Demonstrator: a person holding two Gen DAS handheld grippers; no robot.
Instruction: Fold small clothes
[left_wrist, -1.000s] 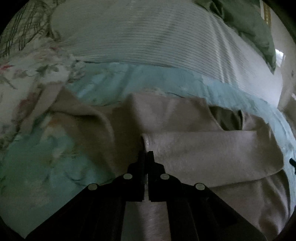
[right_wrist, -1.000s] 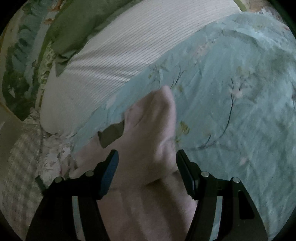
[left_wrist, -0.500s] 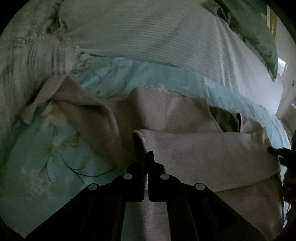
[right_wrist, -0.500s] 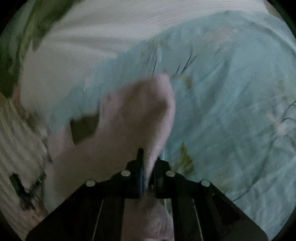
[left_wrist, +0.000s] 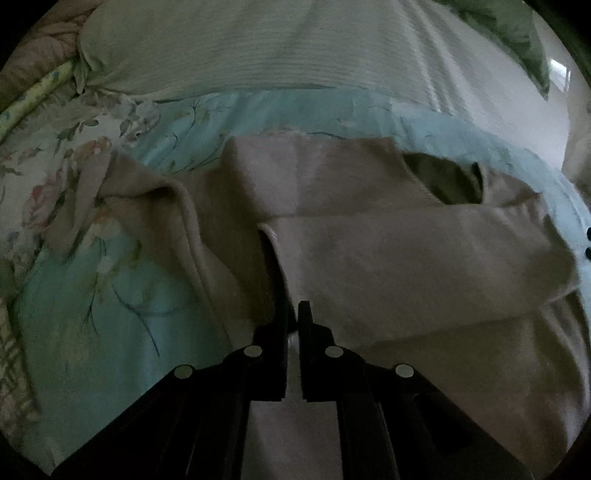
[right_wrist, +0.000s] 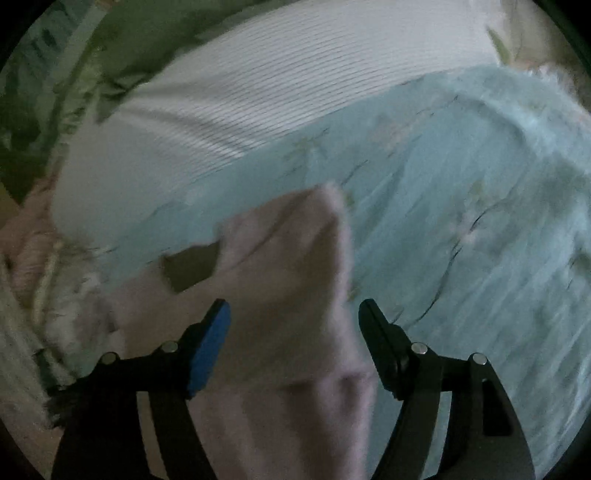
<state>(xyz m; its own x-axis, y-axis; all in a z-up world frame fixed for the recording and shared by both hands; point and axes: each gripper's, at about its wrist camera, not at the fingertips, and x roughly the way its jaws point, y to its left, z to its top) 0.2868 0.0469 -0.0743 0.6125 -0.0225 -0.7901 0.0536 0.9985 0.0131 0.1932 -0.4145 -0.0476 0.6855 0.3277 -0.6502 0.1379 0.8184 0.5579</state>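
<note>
A pale pink small sweater (left_wrist: 388, 266) lies on the light blue floral bedspread (left_wrist: 92, 314), its dark neck opening (left_wrist: 443, 181) toward the far right. One sleeve (left_wrist: 424, 254) is folded across the body, while the other sleeve (left_wrist: 155, 206) trails off to the left. My left gripper (left_wrist: 293, 306) is almost shut on the folded sleeve's edge, just behind the cuff, and its jaws are starting to open. My right gripper (right_wrist: 293, 304) is opening wide. The sweater's shoulder fold (right_wrist: 295, 258) lies loose between its fingers, and the pads do not press it.
A white ribbed pillow (left_wrist: 258, 48) lies along the far side of the bedspread and also shows in the right wrist view (right_wrist: 277, 74). A green cushion (left_wrist: 517, 37) sits behind it. Flowered white bedding (left_wrist: 55, 147) lies bunched at the left.
My right gripper, shut on the sweater's fold half a second ago, now stands wide open around it. My left gripper has slid back, so the cuff lies farther beyond its tips.
</note>
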